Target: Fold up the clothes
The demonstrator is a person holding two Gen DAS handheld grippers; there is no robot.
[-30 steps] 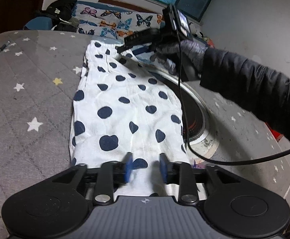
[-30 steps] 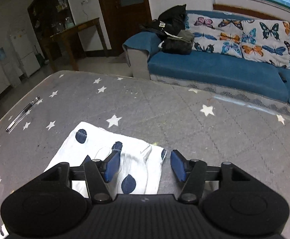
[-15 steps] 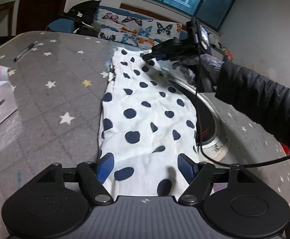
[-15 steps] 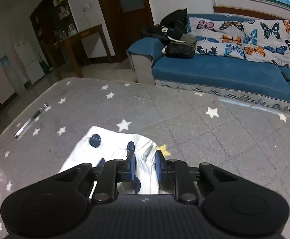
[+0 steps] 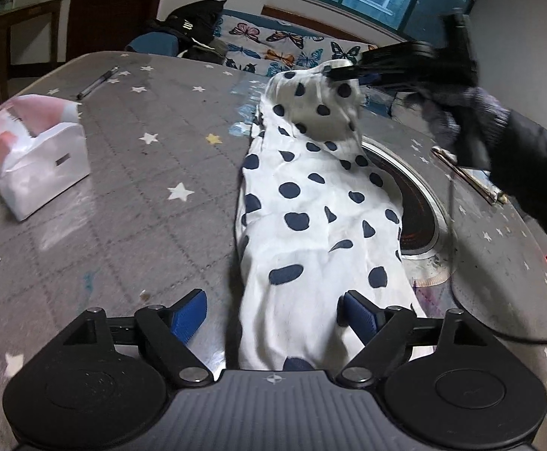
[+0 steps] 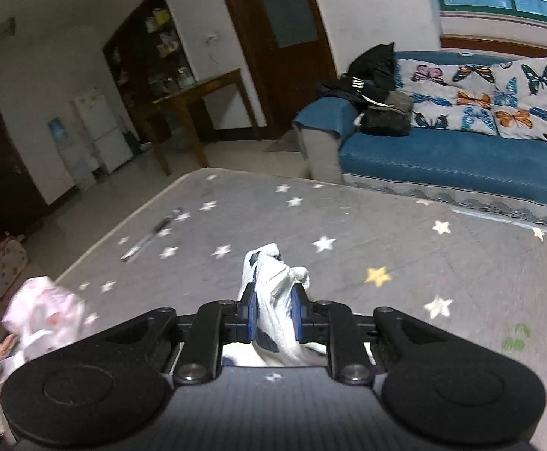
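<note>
A white garment with dark blue spots [image 5: 311, 206] lies lengthwise on the grey star-print table [image 5: 123, 188]. My left gripper [image 5: 273, 315] hovers over its near end. Its jaws are opening, the cloth lies between the blue pads [image 5: 189, 315], and they do not press on it. At the far end my right gripper [image 5: 333, 71], held by a gloved hand in a dark sleeve, is shut on the garment's far edge and holds it up off the table. In the right wrist view the bunched white cloth [image 6: 269, 274] is pinched in the right gripper [image 6: 275, 312].
A round hob [image 5: 420, 206] is set in the table, partly under the garment's right side. A white tissue box [image 5: 37, 158] stands on the left, a pen [image 5: 97, 82] lies far left. A blue sofa [image 6: 461, 158] with butterfly cushions stands beyond the table.
The left jaws let go of the garment's near end and spread wide. The right jaws closed on the far edge and lifted it off the table.
</note>
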